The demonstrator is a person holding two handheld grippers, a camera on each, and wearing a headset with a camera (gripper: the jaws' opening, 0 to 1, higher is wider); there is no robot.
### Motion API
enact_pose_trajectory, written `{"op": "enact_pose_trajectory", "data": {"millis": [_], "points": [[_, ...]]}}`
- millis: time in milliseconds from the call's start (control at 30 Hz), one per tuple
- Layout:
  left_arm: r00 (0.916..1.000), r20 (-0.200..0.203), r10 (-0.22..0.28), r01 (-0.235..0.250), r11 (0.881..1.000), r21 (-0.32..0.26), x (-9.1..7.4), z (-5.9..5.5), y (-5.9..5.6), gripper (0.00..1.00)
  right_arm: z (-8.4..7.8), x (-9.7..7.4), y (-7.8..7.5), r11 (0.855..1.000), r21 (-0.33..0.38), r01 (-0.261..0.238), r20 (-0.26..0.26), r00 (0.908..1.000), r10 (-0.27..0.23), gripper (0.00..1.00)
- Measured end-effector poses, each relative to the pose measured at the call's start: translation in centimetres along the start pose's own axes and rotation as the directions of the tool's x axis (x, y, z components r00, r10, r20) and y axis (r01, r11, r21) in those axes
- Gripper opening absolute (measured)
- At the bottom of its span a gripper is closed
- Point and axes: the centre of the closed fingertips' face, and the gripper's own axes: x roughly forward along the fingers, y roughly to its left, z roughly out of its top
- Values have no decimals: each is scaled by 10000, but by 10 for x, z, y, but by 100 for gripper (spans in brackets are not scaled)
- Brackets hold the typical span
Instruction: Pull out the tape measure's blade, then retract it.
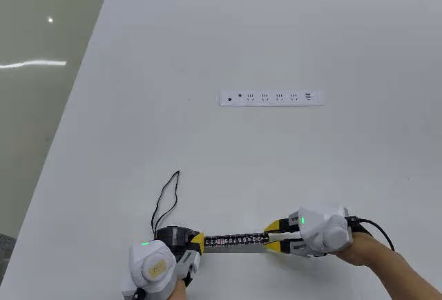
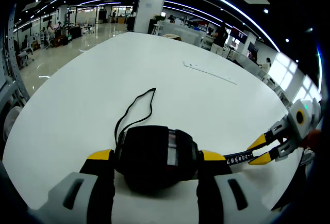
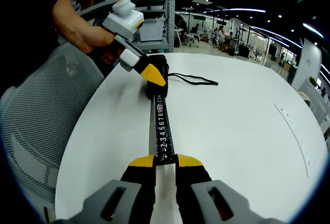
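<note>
A broad white table (image 1: pixel 276 162), smooth and matte, takes up the room in front of the person. Towards its middle lies a long, flat white power strip (image 1: pixel 271 97) with a row of sockets along its face. Any print on it is too small to read.

The tape measure (image 2: pixel 154 154) sits at the near edge of the table, to the person's left. It is a rounded black case with a grey band across it. The left gripper (image 2: pixel 155 155), grey with yellow tips, has its jaws pressed against the case's two sides.

The blade (image 3: pixel 161 126) is drawn out of the case to the person's right, a narrow pale strip low over the tabletop. Black numerals 2 to 9 can be read along it, with red figures farther on. The right gripper (image 3: pixel 165 160) has its yellow-tipped jaws pinched narrow on the blade's free end.

A thin black cord (image 1: pixel 168 196) loops from the case across the table.
</note>
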Motion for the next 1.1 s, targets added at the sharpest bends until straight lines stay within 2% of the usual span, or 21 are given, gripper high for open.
{"op": "enact_pose_trajectory", "data": {"millis": [1100], "points": [[9998, -165, -144, 142, 9998, -120, 0, -1, 0, 62, 10, 12, 1, 9999, -26, -147, 154, 9998, 148, 12]]}}
